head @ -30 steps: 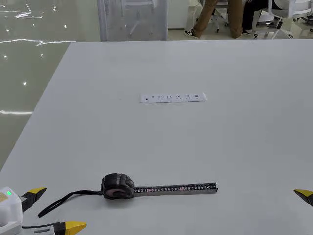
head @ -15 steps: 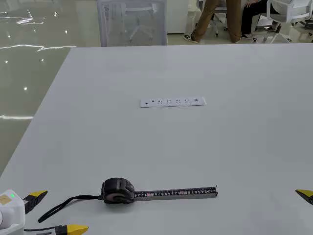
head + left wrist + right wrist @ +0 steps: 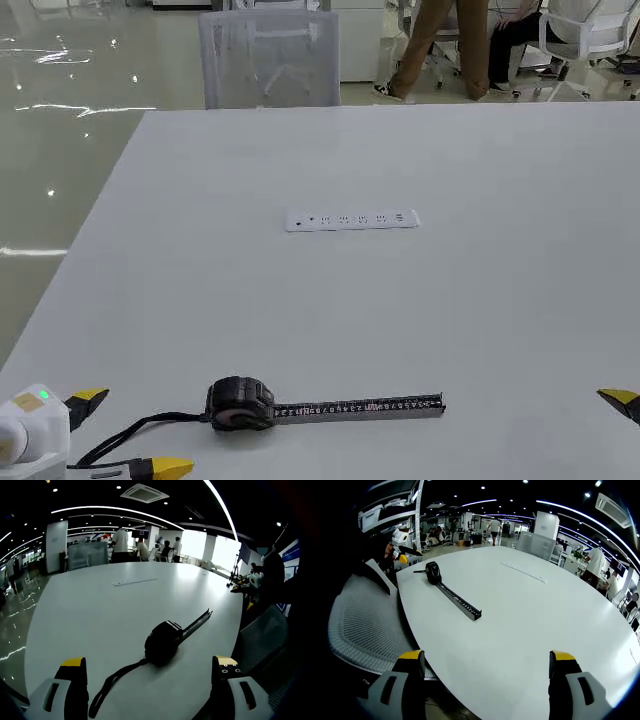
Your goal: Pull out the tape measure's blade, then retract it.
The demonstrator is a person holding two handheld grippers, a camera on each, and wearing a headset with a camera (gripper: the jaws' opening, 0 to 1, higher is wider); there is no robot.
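A black tape measure (image 3: 241,404) lies near the white table's front edge, its blade (image 3: 360,407) drawn out to the right and a black wrist strap (image 3: 130,437) trailing left. My left gripper (image 3: 125,432) stands open just left of the strap, yellow tips apart, nothing held. The left gripper view has the tape measure (image 3: 163,641) ahead between the open jaws of my left gripper (image 3: 150,667). One yellow tip of my right gripper (image 3: 618,403) pokes in at the right edge. My right gripper (image 3: 487,661) is open, with the tape measure (image 3: 433,572) and blade (image 3: 460,601) far ahead to the left.
A white power strip (image 3: 351,220) lies mid-table. A grey mesh chair (image 3: 270,58) stands at the far edge, with seated people behind it. A mesh chair seat (image 3: 360,625) sits beside the near table edge. The white table (image 3: 400,300) spreads wide around the tape.
The head camera has tilted, so everything sits lower in the picture. My left gripper has edged slightly toward the strap. The tape measure and its blade lie unmoved.
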